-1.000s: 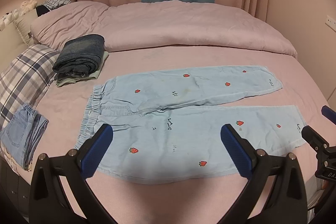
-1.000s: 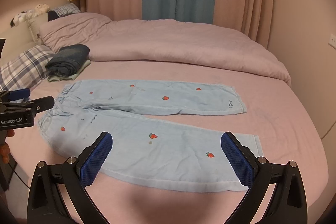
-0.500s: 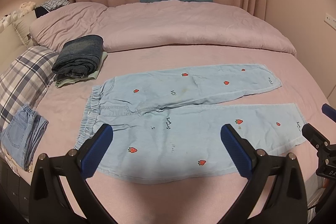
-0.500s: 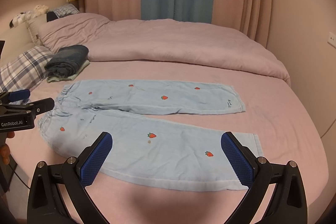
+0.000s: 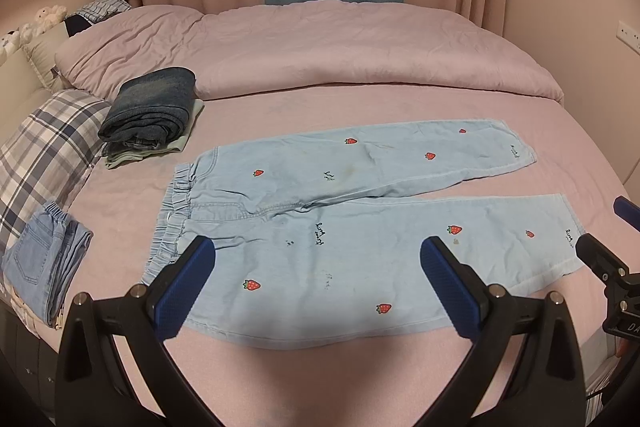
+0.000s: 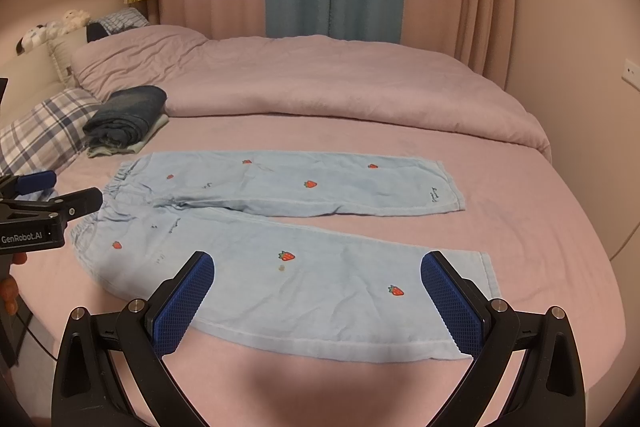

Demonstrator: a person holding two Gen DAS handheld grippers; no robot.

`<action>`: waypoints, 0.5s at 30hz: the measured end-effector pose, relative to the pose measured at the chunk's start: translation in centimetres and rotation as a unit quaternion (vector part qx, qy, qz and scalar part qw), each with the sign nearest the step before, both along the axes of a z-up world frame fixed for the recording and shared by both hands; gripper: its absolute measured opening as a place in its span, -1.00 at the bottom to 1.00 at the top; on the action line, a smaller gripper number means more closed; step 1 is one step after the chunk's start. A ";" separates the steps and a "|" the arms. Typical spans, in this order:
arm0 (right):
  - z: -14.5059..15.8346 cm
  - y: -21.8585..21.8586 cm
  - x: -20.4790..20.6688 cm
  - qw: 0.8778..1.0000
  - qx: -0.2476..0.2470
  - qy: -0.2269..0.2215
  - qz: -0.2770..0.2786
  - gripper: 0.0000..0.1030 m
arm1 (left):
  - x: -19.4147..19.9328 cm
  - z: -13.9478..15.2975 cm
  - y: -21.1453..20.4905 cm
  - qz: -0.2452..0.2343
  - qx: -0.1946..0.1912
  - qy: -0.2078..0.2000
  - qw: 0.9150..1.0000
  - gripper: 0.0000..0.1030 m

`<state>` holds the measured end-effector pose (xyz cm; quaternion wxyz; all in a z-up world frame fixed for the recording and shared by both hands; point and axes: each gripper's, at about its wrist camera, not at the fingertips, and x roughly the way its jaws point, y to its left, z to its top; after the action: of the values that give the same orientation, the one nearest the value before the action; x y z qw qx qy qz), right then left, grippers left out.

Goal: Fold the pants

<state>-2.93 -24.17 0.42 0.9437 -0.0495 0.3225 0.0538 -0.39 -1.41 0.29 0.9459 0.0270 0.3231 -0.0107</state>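
Barely moved since before, we hover both grippers, left and right, spread empty over flat strawberry pants; next, grab the near leg's edge.

White lettering reading "GenRobot.AI" stands on the black body of the left gripper at the right wrist view's left edge, while the dark embroidered script on the light-blue strawberry-print pants is too small to read.
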 end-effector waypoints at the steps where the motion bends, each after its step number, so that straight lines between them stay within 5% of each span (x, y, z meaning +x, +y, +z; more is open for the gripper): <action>1: 0.0 0.0 0.0 1.000 0.004 0.001 0.000 1.00 | 0.0 0.0 0.0 0.000 -0.003 -0.001 1.000 0.99; 9: -0.9 0.4 0.1 0.999 0.033 0.001 0.016 1.00 | 0.2 -0.9 1.3 -0.003 -0.042 0.018 0.999 0.99; 15: -4.9 3.2 1.4 0.994 0.053 0.060 0.080 1.00 | 1.5 -5.2 6.6 0.033 -0.133 0.078 0.987 0.99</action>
<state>-1.51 -21.00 -4.50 0.9165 -0.0220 0.3703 0.1495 1.10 5.20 -4.95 0.9127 -0.1109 0.3926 -0.0248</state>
